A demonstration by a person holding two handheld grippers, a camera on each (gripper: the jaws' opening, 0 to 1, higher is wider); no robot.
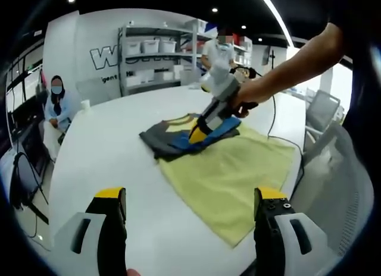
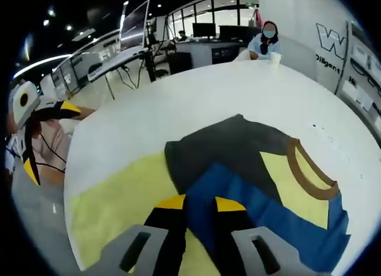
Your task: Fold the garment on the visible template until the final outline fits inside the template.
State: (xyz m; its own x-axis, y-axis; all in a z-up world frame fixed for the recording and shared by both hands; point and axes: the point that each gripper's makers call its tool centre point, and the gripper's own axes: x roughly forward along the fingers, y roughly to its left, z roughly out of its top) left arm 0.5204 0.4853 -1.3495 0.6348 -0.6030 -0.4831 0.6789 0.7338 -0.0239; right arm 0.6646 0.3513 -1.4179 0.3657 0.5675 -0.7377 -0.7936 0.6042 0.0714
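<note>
Left gripper held low over near edge of white round table, jaws spread wide, nothing between them, well apart from the cloth. Right gripper reaching in from the right in left gripper view, held by a hand, tips down on the garment. In right gripper view, right gripper jaws pressed close together, pinching a blue fold of garment. Left gripper at far left edge of right gripper view, off the table edge.

Garment: multicolour top, dark grey, blue and yellow panels, brown neck band. Partly folded, lying on far part of pale yellow template, some grey cloth spilling past the template's left edge onto bare table. Template flat, running near and right toward table edge.

Containers: white bins on metal shelf unit against far wall, contents not readable. Small white cup on far table edge by seated person; contents cannot tell.

Table otherwise white, smooth. Black cable trailing over right side. Second person standing beyond the table near the shelves. Desks with monitors at far left of room in right gripper view. Large lettering on white wall. Mesh chair at right.
</note>
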